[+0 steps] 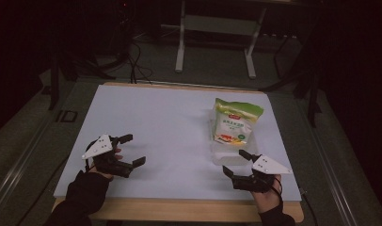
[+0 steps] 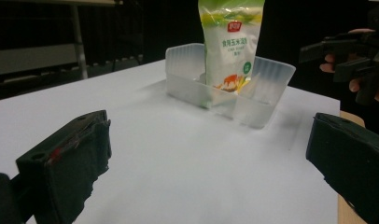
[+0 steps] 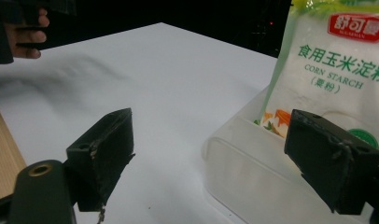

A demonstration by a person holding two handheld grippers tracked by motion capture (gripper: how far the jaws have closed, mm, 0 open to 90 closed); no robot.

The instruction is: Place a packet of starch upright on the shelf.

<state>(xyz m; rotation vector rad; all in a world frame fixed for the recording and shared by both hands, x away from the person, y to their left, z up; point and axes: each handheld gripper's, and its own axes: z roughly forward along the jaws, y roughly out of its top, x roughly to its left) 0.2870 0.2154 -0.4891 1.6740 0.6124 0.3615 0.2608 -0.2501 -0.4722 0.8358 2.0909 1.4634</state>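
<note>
Right, both claws wide: left claw (image 1: pixel 131 149), right claw (image 1: pixel 236 164) nr tub (image 1: pixel 229 155) w/ starch bag (image 1: pixel 233 122).

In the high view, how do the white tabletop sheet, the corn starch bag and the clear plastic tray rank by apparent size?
1. White tabletop sheet, by far the largest.
2. Green-and-white corn starch bag and clear plastic tray: unsure, since the bag stands in the tray and hides part of it.

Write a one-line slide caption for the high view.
Two open hand-held grippers, left and right, rest on a white table near a starch bag standing in a clear bin.
</note>
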